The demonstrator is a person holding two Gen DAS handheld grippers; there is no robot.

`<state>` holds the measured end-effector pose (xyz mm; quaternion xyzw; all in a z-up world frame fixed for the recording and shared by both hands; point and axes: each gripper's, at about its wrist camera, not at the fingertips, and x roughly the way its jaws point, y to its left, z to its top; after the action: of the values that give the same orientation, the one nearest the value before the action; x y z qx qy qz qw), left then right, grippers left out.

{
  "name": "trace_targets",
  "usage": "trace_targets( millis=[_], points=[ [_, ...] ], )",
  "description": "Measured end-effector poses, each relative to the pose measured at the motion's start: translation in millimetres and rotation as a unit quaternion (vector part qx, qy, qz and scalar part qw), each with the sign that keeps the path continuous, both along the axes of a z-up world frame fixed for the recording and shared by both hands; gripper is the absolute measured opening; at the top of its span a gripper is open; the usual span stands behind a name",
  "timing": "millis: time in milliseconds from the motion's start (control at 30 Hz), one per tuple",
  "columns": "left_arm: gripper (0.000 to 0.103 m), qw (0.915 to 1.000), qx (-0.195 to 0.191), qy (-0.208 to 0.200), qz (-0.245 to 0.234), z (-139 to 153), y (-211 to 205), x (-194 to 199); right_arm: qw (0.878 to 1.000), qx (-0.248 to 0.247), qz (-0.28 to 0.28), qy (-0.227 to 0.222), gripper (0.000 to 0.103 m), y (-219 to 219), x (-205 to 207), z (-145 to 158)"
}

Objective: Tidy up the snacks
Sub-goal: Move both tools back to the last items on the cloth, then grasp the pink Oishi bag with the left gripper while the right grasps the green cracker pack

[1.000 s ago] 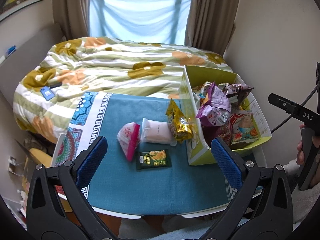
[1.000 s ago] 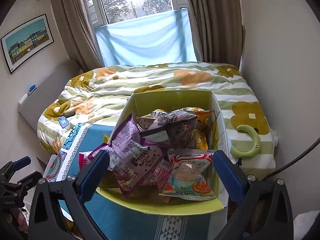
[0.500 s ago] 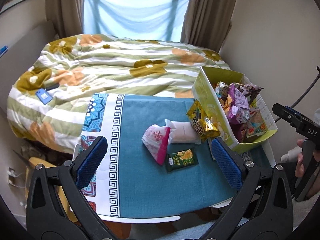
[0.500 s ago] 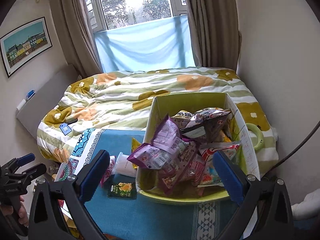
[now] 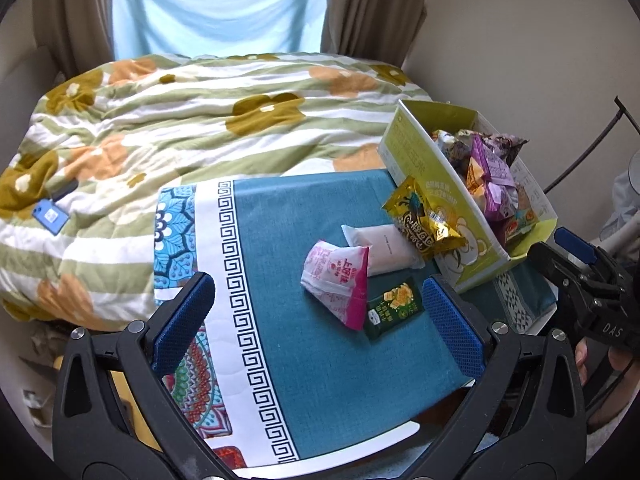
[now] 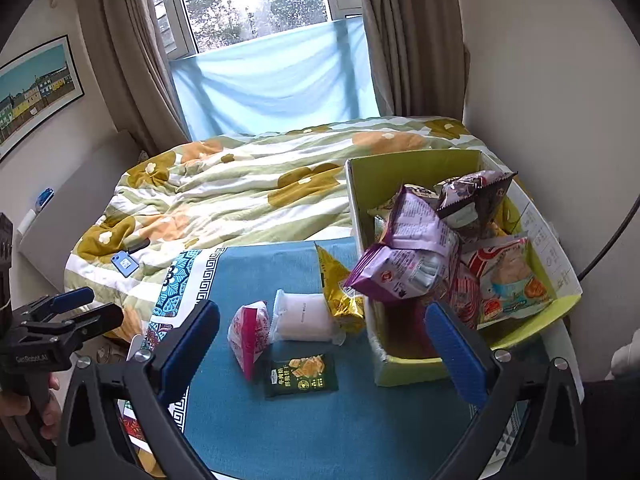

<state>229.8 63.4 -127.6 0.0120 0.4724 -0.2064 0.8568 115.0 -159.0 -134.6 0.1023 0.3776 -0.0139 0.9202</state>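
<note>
Directly beneath both cameras lay the desk (image 6: 360, 432), covered by a teal cloth with a white key-pattern border on its left. Just ahead of the right hand-held gripper (image 6: 322, 340) sat a dark green snack packet (image 6: 301, 372); a pink pouch (image 6: 249, 330) and a white packet (image 6: 305, 317) lay a little farther on, touching each other. Beyond them a gold bag (image 6: 340, 290) leaned against the yellow-green box (image 6: 400, 364) — this box stood ahead and to the right, heaped with purple, dark and orange-printed snack bags.

Past the desk stretched a bed (image 6: 240, 184) under a floral, striped duvet, and farthest off hung beige curtains and a window half covered by blue fabric.

The left hand-held gripper (image 5: 320, 318) had its blue-padded fingers spread wide, empty, above the cloth with the pink pouch (image 5: 338, 280) just beyond. The right one was likewise spread wide — holding nothing, touching nothing.
</note>
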Motion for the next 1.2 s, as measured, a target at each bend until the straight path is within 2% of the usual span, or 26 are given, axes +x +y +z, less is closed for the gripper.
trace_targets(
  millis=[200, 367, 533, 633, 700, 833, 867, 933, 1033, 1200],
  points=[
    [0.102, 0.9965, 0.004, 0.048, -0.068, -55, -19, 31, 1.000, -0.008, -0.026, 0.009, 0.103, 21, -13, -30],
    [0.102, 0.9911, 0.011, 0.073, -0.111, -106, -46, 46, 0.998, -0.003, -0.032, 0.046, 0.103, 32, -14, -79],
    [0.102, 0.9876, 0.020, 0.096, -0.123, -146, -61, 57, 0.996, -0.008, -0.009, 0.086, 0.103, 44, 1, -128],
    [0.102, 0.9863, 0.016, 0.109, -0.123, -163, -66, 64, 0.996, -0.013, 0.002, 0.093, 0.103, 50, 10, -144],
    [0.101, 0.9857, 0.013, 0.115, -0.123, -171, -67, 67, 0.995, -0.014, 0.007, 0.097, 0.103, 52, 17, -151],
    [0.086, 0.9836, 0.011, 0.129, -0.126, -183, -68, 73, 0.993, -0.022, 0.023, 0.110, 0.103, 57, 29, -163],
    [0.086, 0.9840, 0.012, 0.123, -0.128, -184, -68, 72, 0.993, -0.025, 0.027, 0.112, 0.103, 59, 30, -165],
    [0.076, 0.9840, 0.022, 0.115, -0.134, -183, -69, 71, 0.992, -0.035, 0.032, 0.115, 0.103, 61, 33, -169],
    [0.071, 0.9835, 0.027, 0.113, -0.139, -183, -68, 71, 0.991, -0.041, 0.038, 0.121, 0.103, 64, 36, -175],
    [0.070, 0.9842, 0.030, 0.113, -0.133, -182, -63, 77, 0.989, -0.035, 0.045, 0.135, 0.103, 66, 40, -184]
  ],
)
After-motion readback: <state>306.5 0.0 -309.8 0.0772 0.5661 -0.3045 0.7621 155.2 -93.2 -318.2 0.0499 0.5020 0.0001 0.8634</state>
